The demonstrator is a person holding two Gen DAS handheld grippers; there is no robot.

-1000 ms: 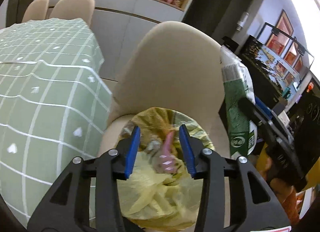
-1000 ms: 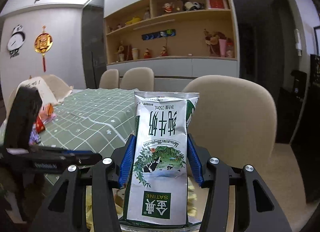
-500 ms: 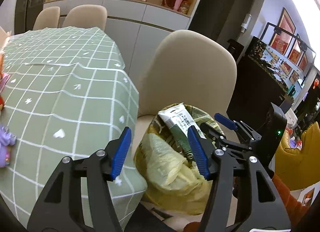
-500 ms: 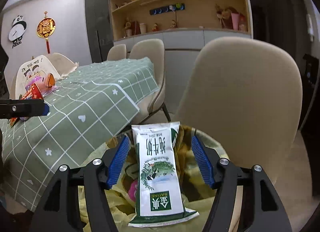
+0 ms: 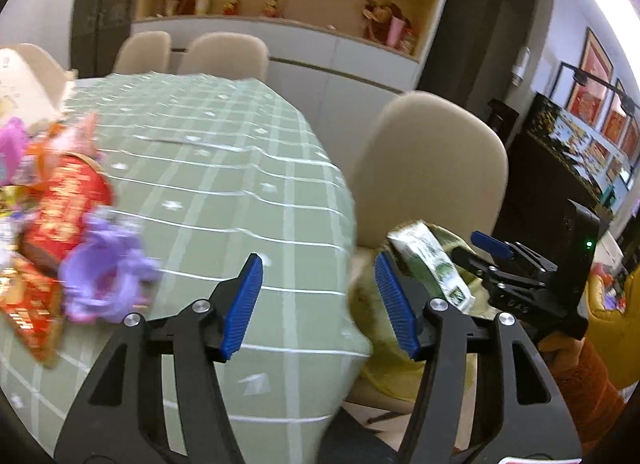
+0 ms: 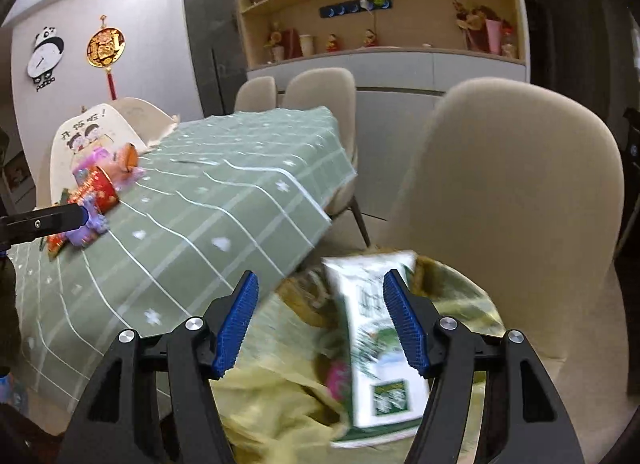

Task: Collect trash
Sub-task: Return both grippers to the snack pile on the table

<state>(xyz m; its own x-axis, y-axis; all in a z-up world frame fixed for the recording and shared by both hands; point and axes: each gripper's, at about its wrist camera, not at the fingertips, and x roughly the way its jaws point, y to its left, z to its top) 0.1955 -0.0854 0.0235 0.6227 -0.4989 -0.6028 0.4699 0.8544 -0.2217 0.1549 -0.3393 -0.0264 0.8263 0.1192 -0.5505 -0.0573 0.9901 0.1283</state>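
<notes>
While both grippers gape empty, the milk carton [image 6: 376,340] lies in the yellow bag [image 6: 276,416].
Its long axis slants, top end toward the chair [image 6: 516,200]; left gripper [image 5: 320,300] and right gripper [image 6: 320,320] jaws just widened.

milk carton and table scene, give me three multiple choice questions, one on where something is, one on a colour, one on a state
1. Where is the milk carton?
A. on the tablecloth
B. in the yellow trash bag on the chair
C. on the shelf

2. What colour is the tablecloth?
A. green with white lines
B. plain red
C. blue with dots

3. How is the right gripper?
A. clamped on the carton
C. shut on nothing
B. open, pads clear of the carton

Answers:
1. B, the carton lies in the yellow trash bag on the chair seat.
2. A, green cloth with a white grid covers the table.
3. B, its jaws have just been opening and the carton lies loose in the bag behind them.
</notes>
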